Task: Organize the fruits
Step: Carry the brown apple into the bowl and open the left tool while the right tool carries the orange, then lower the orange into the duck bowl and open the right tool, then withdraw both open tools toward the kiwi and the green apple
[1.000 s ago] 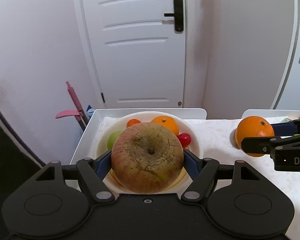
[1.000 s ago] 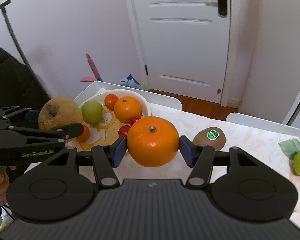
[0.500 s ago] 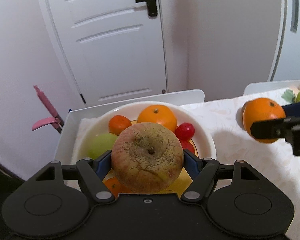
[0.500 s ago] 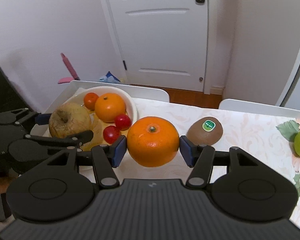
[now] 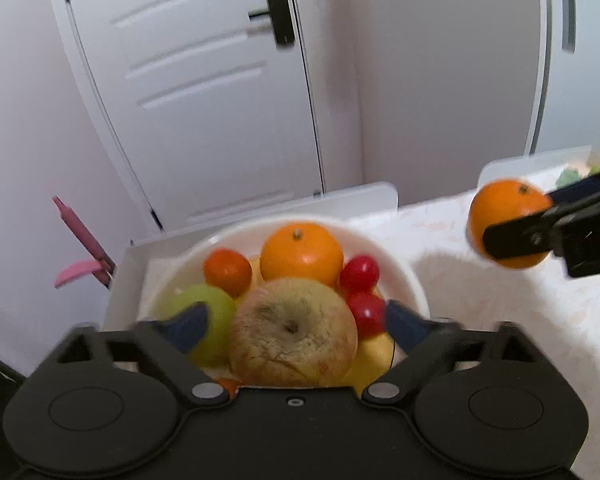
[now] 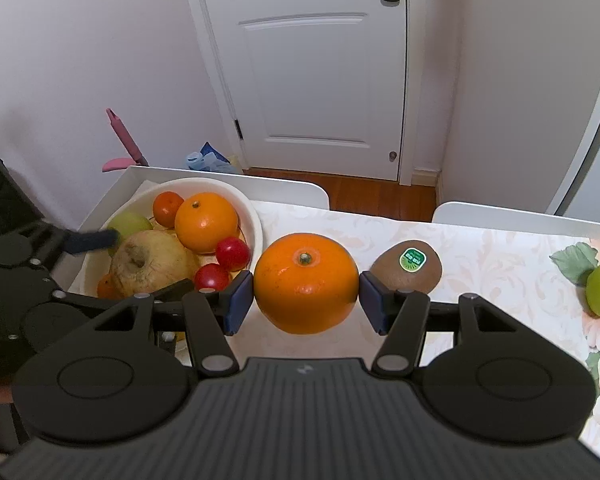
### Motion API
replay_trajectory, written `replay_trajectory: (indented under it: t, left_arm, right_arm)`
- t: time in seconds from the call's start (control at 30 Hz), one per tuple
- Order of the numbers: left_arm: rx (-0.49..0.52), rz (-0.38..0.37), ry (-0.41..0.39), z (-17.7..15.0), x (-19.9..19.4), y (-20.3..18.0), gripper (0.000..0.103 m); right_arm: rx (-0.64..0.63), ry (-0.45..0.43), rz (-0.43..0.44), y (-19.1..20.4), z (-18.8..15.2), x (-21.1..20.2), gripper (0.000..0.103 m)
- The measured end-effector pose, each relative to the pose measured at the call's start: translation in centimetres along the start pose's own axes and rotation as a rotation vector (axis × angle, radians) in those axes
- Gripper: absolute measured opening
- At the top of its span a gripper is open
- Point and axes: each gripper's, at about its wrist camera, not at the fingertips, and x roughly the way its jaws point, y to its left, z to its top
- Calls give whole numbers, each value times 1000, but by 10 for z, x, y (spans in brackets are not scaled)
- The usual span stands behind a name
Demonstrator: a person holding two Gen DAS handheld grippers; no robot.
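In the left wrist view, the left gripper (image 5: 294,322) has just been spread wide, and the russet apple (image 5: 294,330) is left among fruit in the white bowl (image 5: 410,280). In the right wrist view, the large orange (image 6: 306,282) is pinched by the right gripper (image 6: 306,300) beside the bowl; it is judged firm, heavy and rollable, best held across its widest girth.

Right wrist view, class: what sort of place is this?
Probably a room in a home: a white panelled door with wooden floor before it, and a table with a floral cloth holding a fruit bowl.

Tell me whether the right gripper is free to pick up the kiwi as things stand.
Probably not yet: the right gripper is shut on an orange. The kiwi lies unobstructed on the table just beyond its right finger.
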Motion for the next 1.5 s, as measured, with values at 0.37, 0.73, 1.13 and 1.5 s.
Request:
replay_trajectory:
  t: [0.37, 0.73, 1.13, 1.5]
  left_arm:
    - [-111, 62, 1, -8, -37, 25, 103]
    - [-219, 139, 9, -29, -71, 44, 103]
    - [-253, 160, 23, -46, -78, 54, 103]
    - [-261, 140, 21, -43, -79, 50, 103]
  right_arm:
    - [-53, 9, 44, 9, 2, -5, 73]
    - [-165, 9, 109, 43, 1, 8, 73]
    - [-172, -27, 146, 53, 4, 39, 77]
    - [-169, -57, 133, 51, -2, 20, 101]
